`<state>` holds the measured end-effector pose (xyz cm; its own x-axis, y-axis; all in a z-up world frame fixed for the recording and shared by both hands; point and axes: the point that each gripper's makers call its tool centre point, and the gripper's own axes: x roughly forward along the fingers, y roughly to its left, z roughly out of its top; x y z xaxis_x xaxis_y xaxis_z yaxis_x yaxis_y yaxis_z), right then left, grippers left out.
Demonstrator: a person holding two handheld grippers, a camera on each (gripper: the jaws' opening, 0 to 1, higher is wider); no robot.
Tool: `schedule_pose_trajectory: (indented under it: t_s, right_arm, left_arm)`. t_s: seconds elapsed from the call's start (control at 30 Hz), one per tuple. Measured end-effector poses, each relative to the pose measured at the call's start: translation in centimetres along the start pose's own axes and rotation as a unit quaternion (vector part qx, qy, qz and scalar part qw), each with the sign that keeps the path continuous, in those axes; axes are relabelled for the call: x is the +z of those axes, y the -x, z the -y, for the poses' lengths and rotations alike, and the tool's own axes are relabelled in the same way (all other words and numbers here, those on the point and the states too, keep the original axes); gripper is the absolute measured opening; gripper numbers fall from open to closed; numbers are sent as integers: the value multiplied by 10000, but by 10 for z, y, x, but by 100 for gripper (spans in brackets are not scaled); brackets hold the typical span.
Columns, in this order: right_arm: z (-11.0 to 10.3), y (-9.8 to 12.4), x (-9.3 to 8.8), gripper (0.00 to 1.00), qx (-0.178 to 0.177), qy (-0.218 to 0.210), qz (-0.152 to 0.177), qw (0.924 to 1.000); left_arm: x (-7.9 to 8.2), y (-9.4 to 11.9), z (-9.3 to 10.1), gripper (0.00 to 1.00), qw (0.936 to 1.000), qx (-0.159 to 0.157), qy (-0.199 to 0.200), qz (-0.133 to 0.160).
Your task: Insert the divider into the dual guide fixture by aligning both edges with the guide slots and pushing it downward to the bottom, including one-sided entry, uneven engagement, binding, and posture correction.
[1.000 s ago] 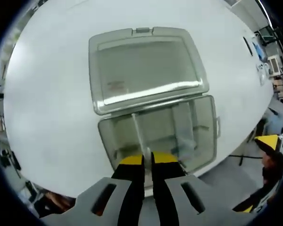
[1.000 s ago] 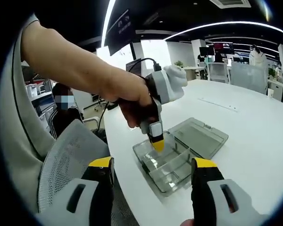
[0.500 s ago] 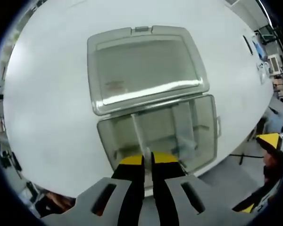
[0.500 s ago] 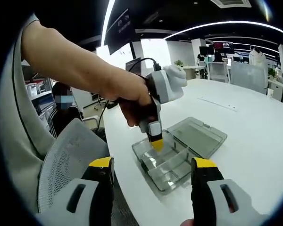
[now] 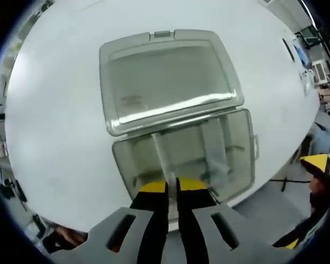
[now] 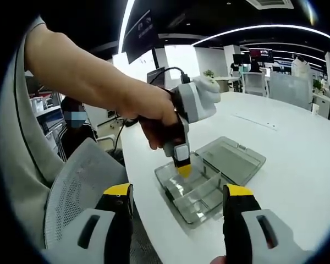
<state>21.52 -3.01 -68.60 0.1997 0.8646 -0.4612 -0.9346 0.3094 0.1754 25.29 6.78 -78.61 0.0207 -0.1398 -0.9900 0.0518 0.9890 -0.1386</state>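
White tabletop (image 5: 55, 110) carries a clear plastic box (image 5: 184, 154) with its hinged lid (image 5: 168, 77) folded flat beyond it; an open office lies behind in the right gripper view.

Left gripper (image 5: 171, 190): jaws pressed nearly together, pinching the upper edge of a thin clear divider (image 5: 164, 159) that runs straight ahead of the jaws across the box toward the lid hinge. A second partition (image 5: 214, 144) stands to the right of the jaws. How deep the divider sits cannot be judged.

Right gripper (image 6: 176, 214): jaws spread wide, holding nothing, well short of the box (image 6: 201, 190), with the left gripper (image 6: 182, 168) beyond and between them, tips down in the tray.

Risk: with the grip at one end only, pushing down could seat the near edge while the far edge rides high, so the divider cocks and binds in the slots. The unrestrained box could also slide on the tabletop.

Change: the box and lid sit marginally differently in the left gripper view; the grip is unchanged, and the right gripper's jaws remain spread.
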Motion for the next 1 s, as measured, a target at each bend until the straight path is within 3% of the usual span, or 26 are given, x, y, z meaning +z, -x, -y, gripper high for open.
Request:
schedule_pose_trajectory:
  t_s: [1.0]
  right_arm:
    - [-2, -5, 2, 63, 23, -2, 36, 10000]
  left_arm:
    - [-1, 9, 3, 2, 9995, -40, 43, 300]
